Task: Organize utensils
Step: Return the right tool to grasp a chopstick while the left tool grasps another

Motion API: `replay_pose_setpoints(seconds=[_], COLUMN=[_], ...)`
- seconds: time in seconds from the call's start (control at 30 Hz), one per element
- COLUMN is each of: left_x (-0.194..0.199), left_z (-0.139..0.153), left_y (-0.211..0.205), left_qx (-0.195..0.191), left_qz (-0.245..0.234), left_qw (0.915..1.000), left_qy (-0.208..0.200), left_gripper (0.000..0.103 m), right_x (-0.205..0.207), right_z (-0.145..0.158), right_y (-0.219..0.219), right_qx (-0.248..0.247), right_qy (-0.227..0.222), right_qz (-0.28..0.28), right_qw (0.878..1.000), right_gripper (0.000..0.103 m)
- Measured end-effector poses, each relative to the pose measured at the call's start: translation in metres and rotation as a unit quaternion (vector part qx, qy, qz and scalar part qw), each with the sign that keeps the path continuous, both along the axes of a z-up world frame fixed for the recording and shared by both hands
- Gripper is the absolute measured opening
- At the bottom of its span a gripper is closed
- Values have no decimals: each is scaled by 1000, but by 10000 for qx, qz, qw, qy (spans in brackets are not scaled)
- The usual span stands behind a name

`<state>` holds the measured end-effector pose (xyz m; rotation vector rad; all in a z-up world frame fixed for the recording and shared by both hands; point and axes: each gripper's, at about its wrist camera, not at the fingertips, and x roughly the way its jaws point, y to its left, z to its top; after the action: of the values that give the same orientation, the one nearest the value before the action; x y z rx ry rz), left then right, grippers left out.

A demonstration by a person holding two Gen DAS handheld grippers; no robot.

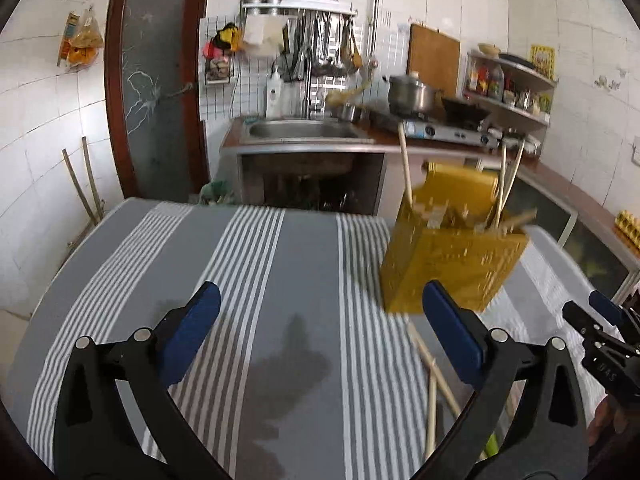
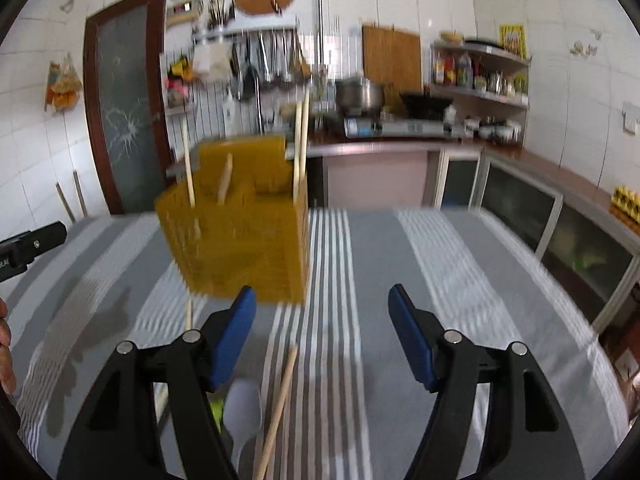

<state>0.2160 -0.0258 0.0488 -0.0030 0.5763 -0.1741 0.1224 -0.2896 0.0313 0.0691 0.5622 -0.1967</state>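
A yellow perforated utensil holder [image 1: 452, 256] stands on the striped table, with several wooden chopsticks [image 1: 406, 168] upright in it. It also shows in the right wrist view [image 2: 244, 236]. Loose chopsticks [image 1: 434, 376] lie on the cloth in front of it; one chopstick [image 2: 278, 408] and a white spoon [image 2: 242, 408] lie between the right gripper's fingers and the holder. My left gripper [image 1: 322, 328] is open and empty, left of the holder. My right gripper [image 2: 322, 328] is open and empty, just in front of the holder.
The grey and white striped tablecloth [image 1: 280, 272] has a damp stain [image 1: 288, 368]. Behind the table are a sink [image 1: 304, 130], a gas stove with a pot [image 1: 412, 94], and shelves of bottles [image 1: 504, 84]. A cracked glass door [image 1: 154, 76] is at the left.
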Motion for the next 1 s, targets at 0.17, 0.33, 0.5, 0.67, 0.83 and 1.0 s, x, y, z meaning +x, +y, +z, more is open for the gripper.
replay_pose_setpoints(seconds=[0.17, 0.33, 0.5, 0.67, 0.83, 1.0], left_x=[-7, -2, 1, 1, 0, 1], left_z=[-33, -61, -80, -94, -101, -112], left_y=[-20, -32, -42, -57, -69, -81], left_qx=[463, 504, 527, 645, 656, 775], left_qz=[-115, -278, -448, -603, -760, -888], left_qw=[9986, 9961, 9923, 9883, 9849, 9798], left_qy=[227, 674, 1028, 1244, 1413, 1614], left_gripper=[98, 98, 98, 97, 97, 92], right_x=[6, 14, 25, 38, 39, 32], right_z=[-37, -59, -73, -80, -79, -78], right_y=[0, -3, 2, 10, 11, 6], right_qx=[197, 450, 588, 504, 630, 541], right_qy=[641, 970, 1256, 1460, 1416, 1422], right_qz=[-95, -192, -163, -189, -55, -43], right_qw=[9977, 9941, 9902, 9878, 9879, 9884], right_gripper=[68, 65, 50, 31, 9, 7])
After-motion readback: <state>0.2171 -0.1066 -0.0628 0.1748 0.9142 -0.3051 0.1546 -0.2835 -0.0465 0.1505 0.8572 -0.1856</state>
